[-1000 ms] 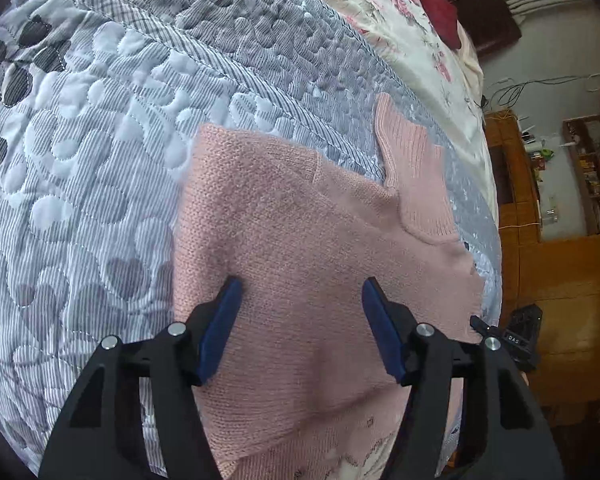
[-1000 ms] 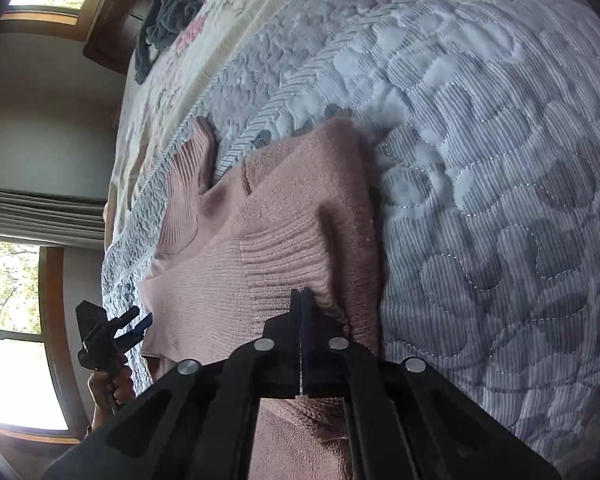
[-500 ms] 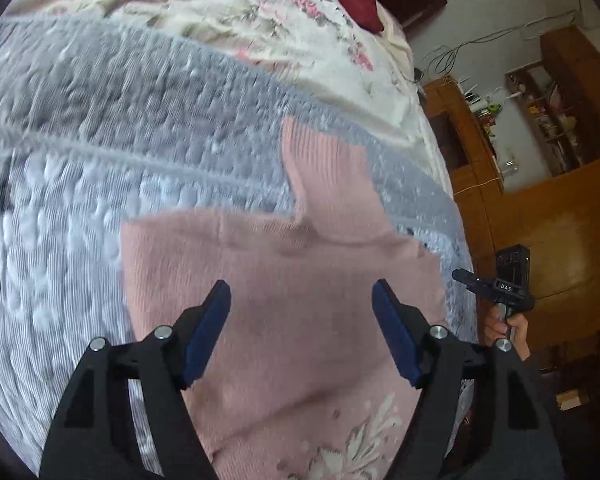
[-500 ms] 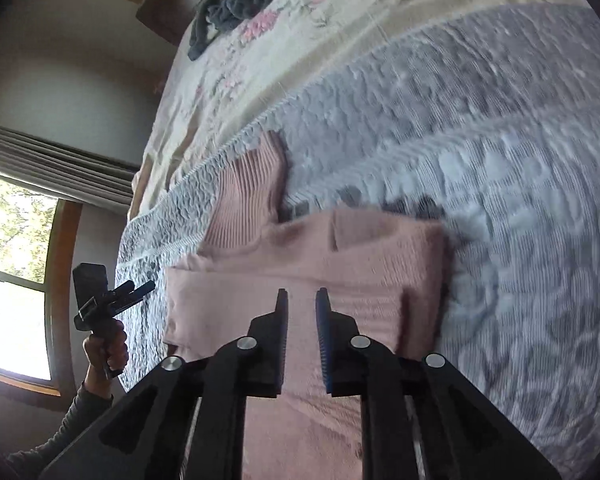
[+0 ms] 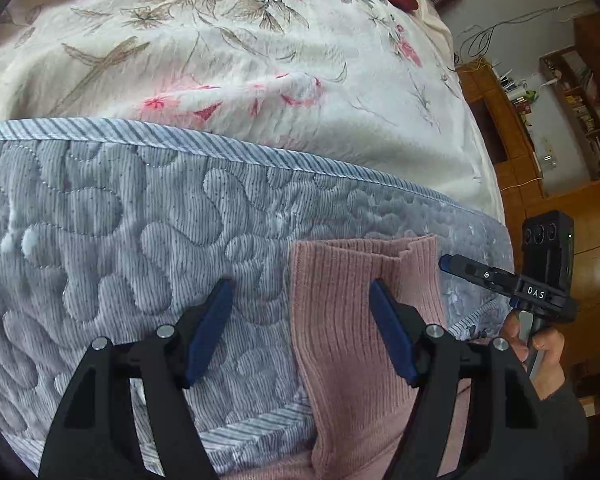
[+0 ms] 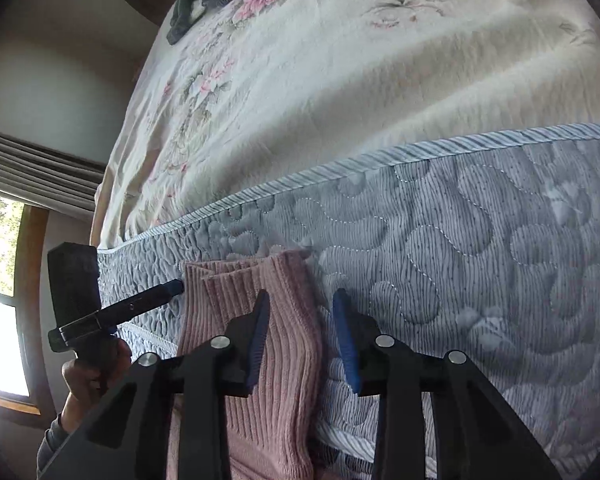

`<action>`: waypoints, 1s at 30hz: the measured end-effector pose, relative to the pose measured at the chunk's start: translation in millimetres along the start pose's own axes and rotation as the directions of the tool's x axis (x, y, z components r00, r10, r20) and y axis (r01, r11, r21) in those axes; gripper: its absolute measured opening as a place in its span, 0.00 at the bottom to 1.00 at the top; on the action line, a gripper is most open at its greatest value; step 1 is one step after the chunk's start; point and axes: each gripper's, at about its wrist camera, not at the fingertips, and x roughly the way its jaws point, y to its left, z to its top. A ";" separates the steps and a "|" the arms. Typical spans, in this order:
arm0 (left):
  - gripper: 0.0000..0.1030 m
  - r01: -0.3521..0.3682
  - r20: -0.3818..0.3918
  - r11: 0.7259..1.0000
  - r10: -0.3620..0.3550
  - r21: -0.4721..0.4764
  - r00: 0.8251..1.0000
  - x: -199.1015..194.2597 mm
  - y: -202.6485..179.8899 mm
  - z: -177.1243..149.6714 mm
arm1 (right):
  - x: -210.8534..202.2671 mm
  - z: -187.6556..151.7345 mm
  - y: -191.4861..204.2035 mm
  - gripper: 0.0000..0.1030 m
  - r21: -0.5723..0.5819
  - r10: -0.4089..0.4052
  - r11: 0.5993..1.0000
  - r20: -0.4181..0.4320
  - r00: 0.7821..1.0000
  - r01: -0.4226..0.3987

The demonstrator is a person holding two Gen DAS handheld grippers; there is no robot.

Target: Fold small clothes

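Both sets of tongs stand apart and hold nothing. The left tongs (image 5: 300,328) hover over the grey quilt (image 5: 100,240) with the pink sweater's ribbed sleeve (image 5: 340,320) under their right blade. The right tongs (image 6: 300,340) straddle the sleeve's right edge, likely lined up to pinch the cuff for a fold. The sleeve's long axis runs straight ahead of both tongs, its cuff pointing away toward the floral bedspread (image 5: 220,60).
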 end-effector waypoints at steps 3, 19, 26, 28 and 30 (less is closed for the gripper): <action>0.68 -0.003 0.006 1.000 0.003 0.020 1.000 7.6 -1.0 4.4 | 11.1 1.2 -1.3 0.33 -0.009 0.013 1.000 0.006 1.000 -0.013; 0.05 0.010 0.156 0.982 -0.040 0.190 0.987 -69.3 -49.7 -26.2 | -57.2 -24.8 52.4 0.09 -0.227 0.023 0.974 0.088 0.996 -0.002; 0.05 0.012 0.172 0.919 -0.087 0.394 0.981 -149.4 -111.6 -110.2 | -135.2 -97.4 93.0 0.08 -0.345 0.050 0.939 0.145 0.988 0.003; 0.05 0.016 0.153 0.903 -0.090 0.430 0.984 -158.5 -124.1 -139.9 | -147.0 -125.8 104.6 0.08 -0.383 0.036 0.923 0.150 0.988 0.024; 0.05 -0.006 0.142 0.887 -0.067 0.462 0.988 -162.1 -129.8 -170.7 | -153.7 -154.1 109.4 0.08 -0.399 0.036 0.917 0.152 0.988 0.028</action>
